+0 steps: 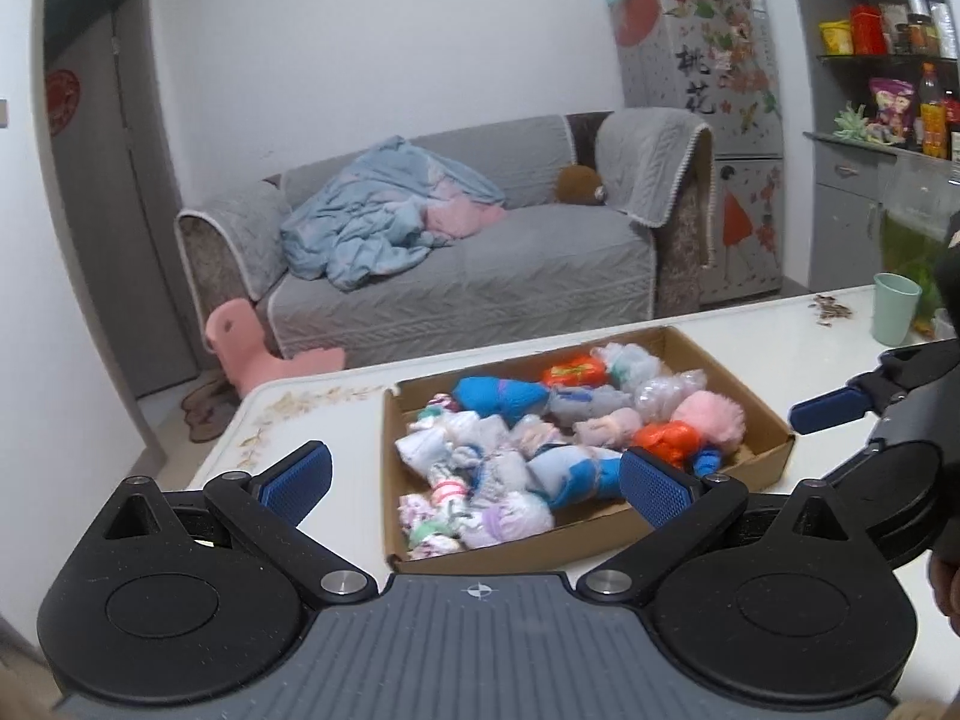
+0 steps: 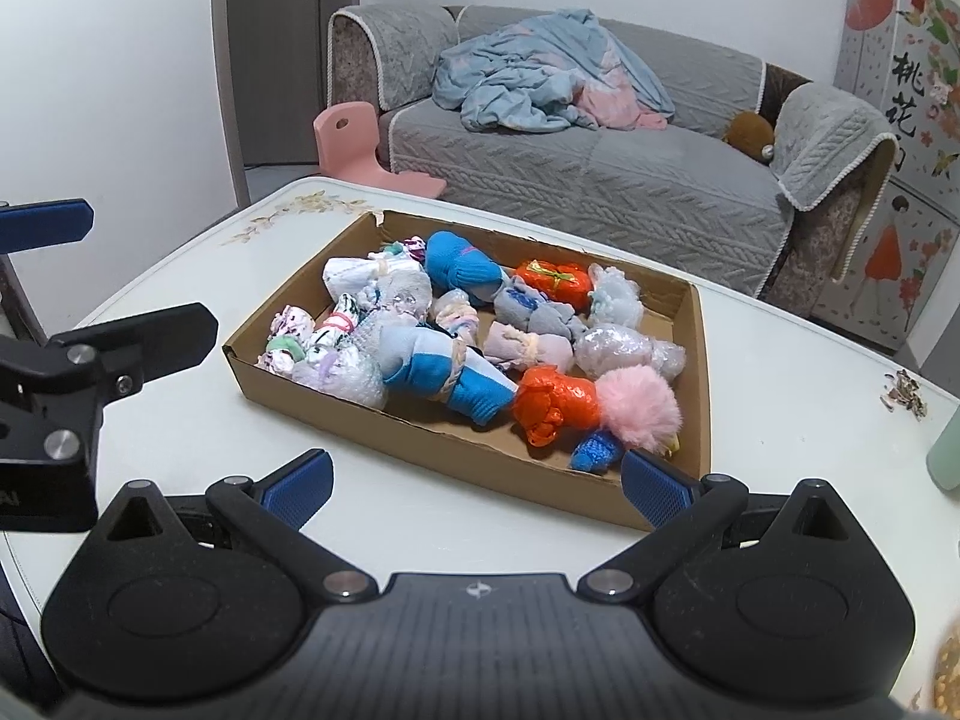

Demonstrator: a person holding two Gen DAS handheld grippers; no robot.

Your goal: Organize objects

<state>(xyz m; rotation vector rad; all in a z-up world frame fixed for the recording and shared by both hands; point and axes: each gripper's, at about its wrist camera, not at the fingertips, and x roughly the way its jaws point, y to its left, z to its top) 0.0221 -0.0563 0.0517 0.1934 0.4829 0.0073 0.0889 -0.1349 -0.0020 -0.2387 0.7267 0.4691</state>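
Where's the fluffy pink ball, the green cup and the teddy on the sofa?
Pink ball [image 2: 639, 408]: right wrist view, middle of the fluff.
Green cup [image 1: 895, 309]: left wrist view, side wall.
Teddy [image 1: 579, 185]: left wrist view, brown body.

one cardboard tray [image 2: 699, 360] — two orange bundles [image 2: 555, 405], one cup [image 1: 895, 308]

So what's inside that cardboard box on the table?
The cardboard box holds bundled socks and small wrapped items: blue rolls, orange bundles, a pink fluffy ball. Whatever lies beneath the pile is hidden.
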